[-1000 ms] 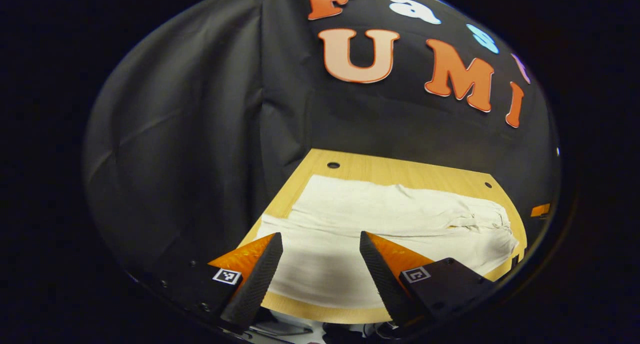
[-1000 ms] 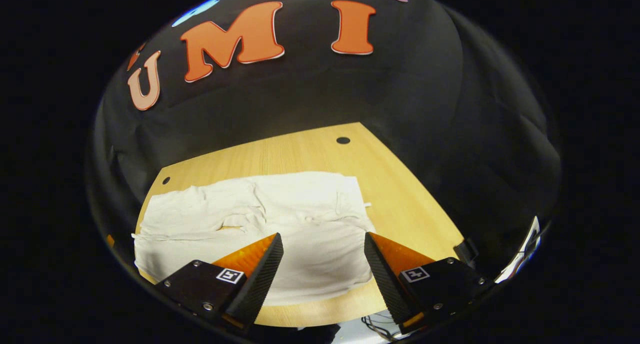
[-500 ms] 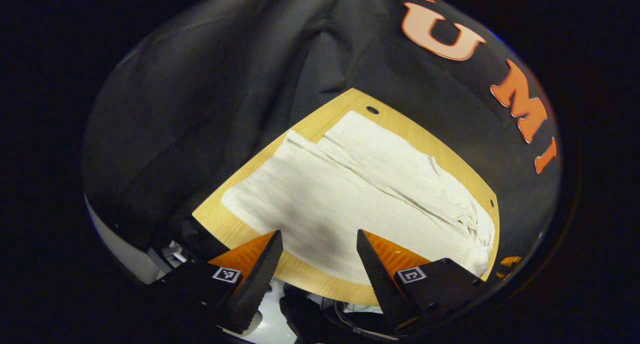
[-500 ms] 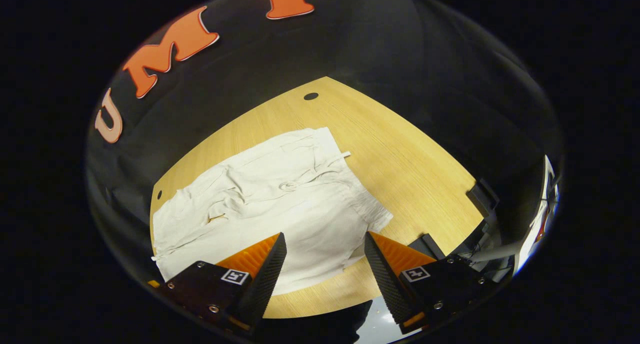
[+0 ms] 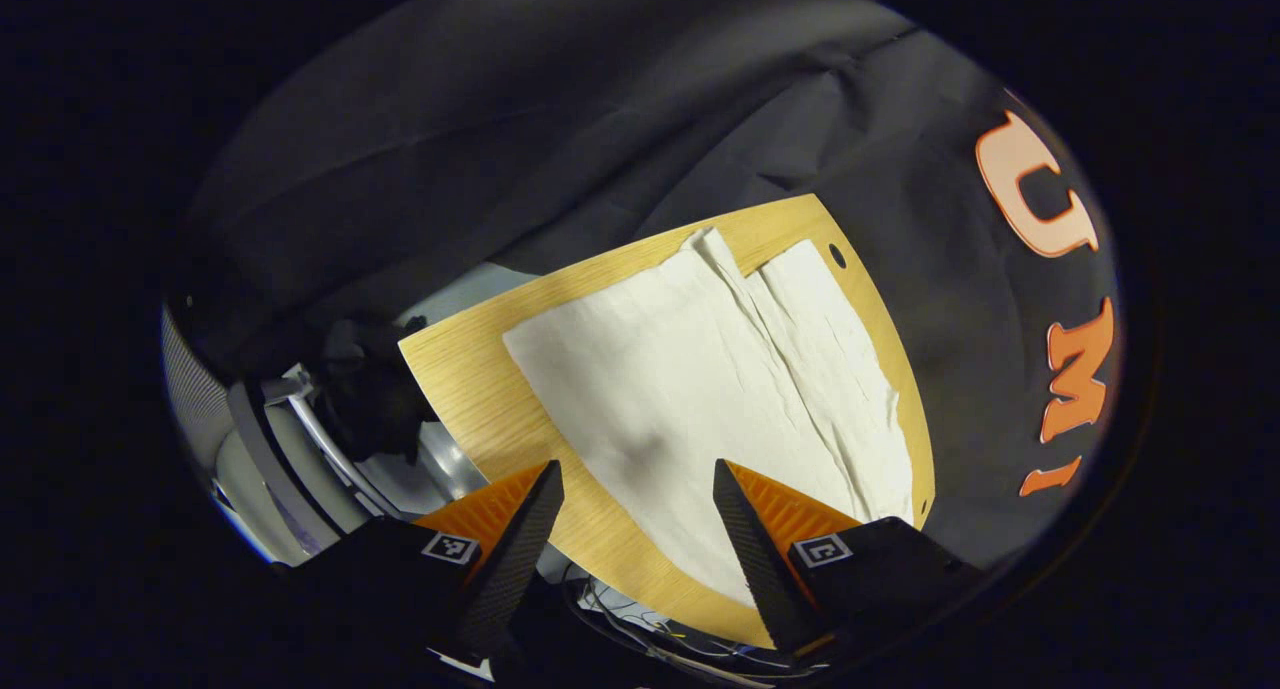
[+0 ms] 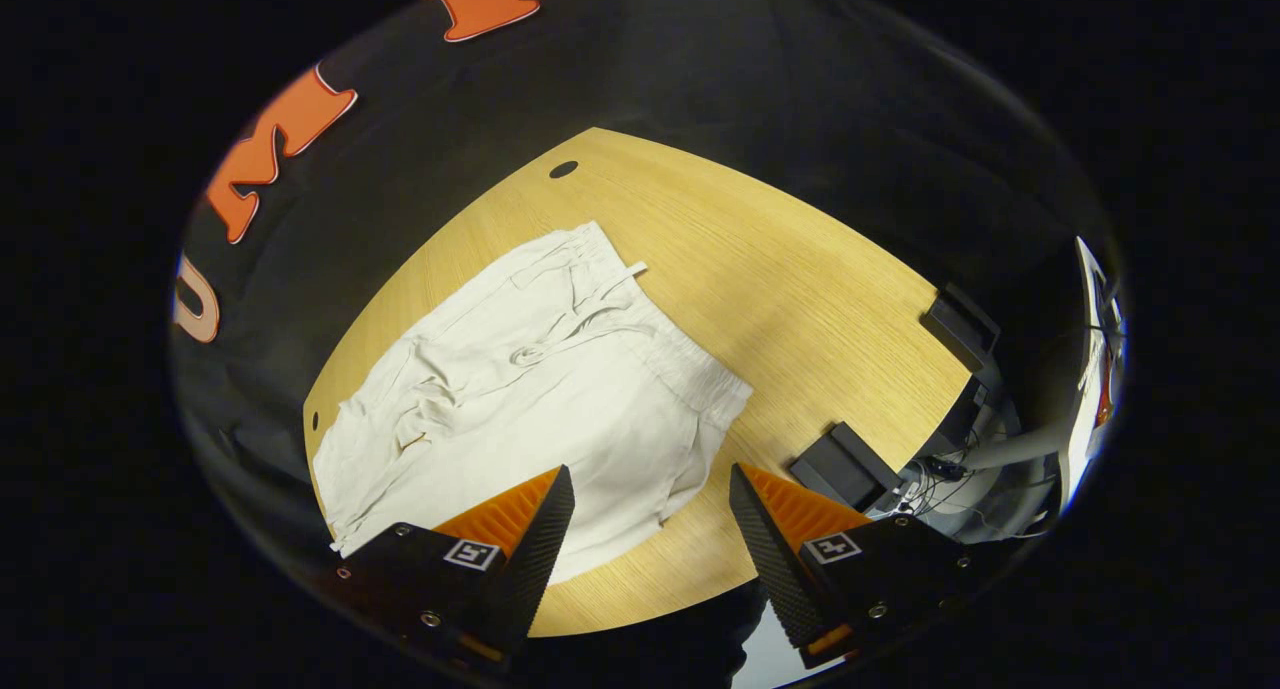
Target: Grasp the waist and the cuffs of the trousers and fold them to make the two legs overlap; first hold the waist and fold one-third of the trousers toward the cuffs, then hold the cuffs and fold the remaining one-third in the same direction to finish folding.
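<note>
Left gripper view: the left tongs (image 5: pixel 638 514) hung released above the trousers (image 5: pixel 700 369), which lay flat on the surface (image 5: pixel 470 369), cuffs toward its far edge. Right gripper view: the right tongs (image 6: pixel 650 514) gaped above the waist (image 6: pixel 690 369). Pinching a single layer would probably skew the leg fold.

- Trousers (image 6: pixel 560 399): pale woven cloth, matt, creased; gathered and puckered at the waist (image 6: pixel 700 374).
- Legs (image 5: pixel 700 369): same cloth, flatter, fine wrinkles.
- Table (image 6: pixel 800 289): light wood grain, smooth, faint sheen.
- Wall (image 5: pixel 500 119): black cloth, matt, loosely folded.
- Fingers (image 5: pixel 520 559): inner faces finely ribbed, matt.
- Black blocks (image 6: pixel 845 464) at table edge: matt, plastic-looking.
</note>
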A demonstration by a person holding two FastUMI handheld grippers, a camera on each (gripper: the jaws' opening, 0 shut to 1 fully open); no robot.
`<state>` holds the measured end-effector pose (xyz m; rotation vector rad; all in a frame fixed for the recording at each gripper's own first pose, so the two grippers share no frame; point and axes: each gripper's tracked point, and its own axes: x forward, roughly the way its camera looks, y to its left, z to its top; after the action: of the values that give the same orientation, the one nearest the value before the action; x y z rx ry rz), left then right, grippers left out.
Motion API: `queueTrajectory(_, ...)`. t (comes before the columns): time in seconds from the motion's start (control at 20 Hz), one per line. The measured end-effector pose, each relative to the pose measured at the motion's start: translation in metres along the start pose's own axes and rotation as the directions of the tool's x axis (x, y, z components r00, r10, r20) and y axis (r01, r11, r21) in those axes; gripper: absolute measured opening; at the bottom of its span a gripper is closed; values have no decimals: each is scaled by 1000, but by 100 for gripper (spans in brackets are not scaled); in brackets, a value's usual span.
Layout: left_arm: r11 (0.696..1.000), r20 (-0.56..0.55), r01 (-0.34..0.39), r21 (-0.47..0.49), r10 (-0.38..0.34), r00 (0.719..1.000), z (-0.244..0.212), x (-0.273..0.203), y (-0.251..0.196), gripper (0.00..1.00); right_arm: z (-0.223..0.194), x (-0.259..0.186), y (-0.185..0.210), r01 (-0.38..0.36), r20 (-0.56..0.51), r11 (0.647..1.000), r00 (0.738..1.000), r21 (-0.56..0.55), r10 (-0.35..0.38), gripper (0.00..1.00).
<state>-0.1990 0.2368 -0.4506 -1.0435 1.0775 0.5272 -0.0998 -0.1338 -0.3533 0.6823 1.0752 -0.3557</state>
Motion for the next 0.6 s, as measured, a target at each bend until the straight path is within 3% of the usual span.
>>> queueTrajectory(0.1,998,-16,43,-51,-44,999,6,11,-1,99,-2,0,2,2,3,1000,1000,10,-2,95)
queueTrajectory(0.3,991,-29,55,-123,-59,998,16,28,15,98,-5,-1,9,6,18,999,1000,48,-7,94)
queueTrajectory(0.5,979,-14,130,-159,-134,991,30,41,2,89,-15,-1,8,30,14,995,999,99,-32,94)
queueTrajectory(0.6,978,-5,134,-160,-136,991,35,48,-2,88,-25,-3,5,28,2,993,1000,119,-28,95)
